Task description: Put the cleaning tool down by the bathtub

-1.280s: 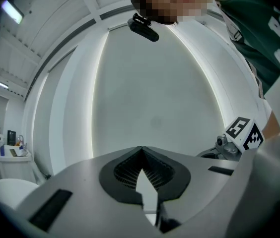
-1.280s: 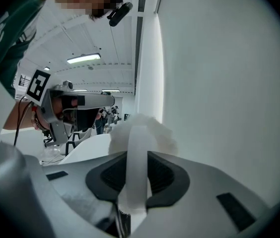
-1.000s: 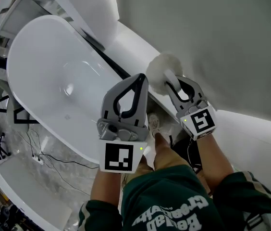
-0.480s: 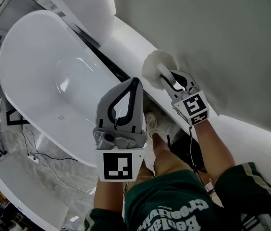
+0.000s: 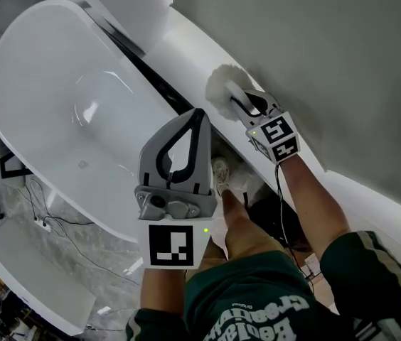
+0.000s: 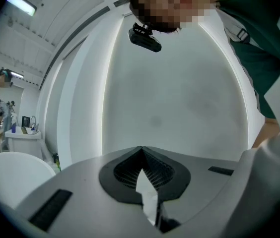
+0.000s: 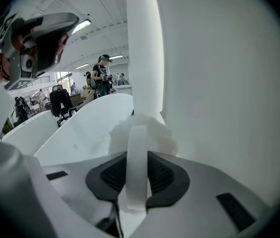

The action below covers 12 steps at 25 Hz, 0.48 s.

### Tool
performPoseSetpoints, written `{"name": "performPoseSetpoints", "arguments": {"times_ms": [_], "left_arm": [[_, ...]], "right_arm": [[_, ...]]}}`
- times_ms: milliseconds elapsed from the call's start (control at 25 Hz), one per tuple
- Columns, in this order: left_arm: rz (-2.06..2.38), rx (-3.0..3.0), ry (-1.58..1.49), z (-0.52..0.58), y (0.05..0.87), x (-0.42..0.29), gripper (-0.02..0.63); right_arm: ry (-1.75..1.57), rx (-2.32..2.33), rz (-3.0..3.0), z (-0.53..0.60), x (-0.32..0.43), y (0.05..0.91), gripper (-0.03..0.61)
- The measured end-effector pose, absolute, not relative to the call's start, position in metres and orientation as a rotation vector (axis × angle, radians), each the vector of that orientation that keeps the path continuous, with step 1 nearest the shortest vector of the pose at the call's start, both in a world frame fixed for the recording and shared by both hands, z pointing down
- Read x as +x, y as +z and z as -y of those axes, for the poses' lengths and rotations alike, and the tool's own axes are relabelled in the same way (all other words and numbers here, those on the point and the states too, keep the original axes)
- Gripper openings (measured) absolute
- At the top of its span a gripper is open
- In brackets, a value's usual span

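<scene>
The right tool (image 5: 242, 104) is clamped on the flat white handle of the scrubber (image 5: 223, 89). The right gripper view shows the handle (image 7: 136, 172) pinched between the dark pads, with the fluffy head (image 7: 147, 133) just beyond the tips. The head hangs over the white ledge (image 5: 193, 55) that runs along the grey wall (image 5: 314, 41), to the right of the bathtub (image 5: 58, 98). I cannot tell whether it touches the ledge yet.

The main risk, as I judge it, is letting go too soon. The ledge looks narrow, and a dark gap (image 5: 161, 84) separates it from the tub. A drop from any height could send the scrubber rolling left into that gap. The handle may also tip over the edge if only the soft head is supported. The right tool is close to the wall and could scrape it.

The left tool (image 5: 199, 112) has its jaws together on nothing, which the left gripper view (image 6: 141, 148) confirms. It hangs near the tub's near-right rim and could knock against it.

The bathtub is the only container in sight. Its basin looks bare and white, with no water or objects visible in it.
</scene>
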<state>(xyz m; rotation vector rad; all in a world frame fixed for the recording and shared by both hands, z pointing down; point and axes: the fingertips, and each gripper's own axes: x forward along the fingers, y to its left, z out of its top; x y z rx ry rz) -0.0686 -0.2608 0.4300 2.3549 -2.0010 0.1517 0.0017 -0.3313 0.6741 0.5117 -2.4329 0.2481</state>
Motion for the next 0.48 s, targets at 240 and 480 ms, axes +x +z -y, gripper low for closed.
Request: {"name": "performPoseSetpoints", "arguments": {"times_ms": [240,480], "left_arm": [[2.015,2.321,0.162,0.267,0.445,-0.080,0.003],[2.032,2.311,0.203,0.273,0.457,-0.092,0.003]], "right_arm": [[0.223,0.464,2.362,0.341,-0.010,0.708,0.094],[0.258,0.441,2.270,0.350,-0.022,0.747,0.094]]}}
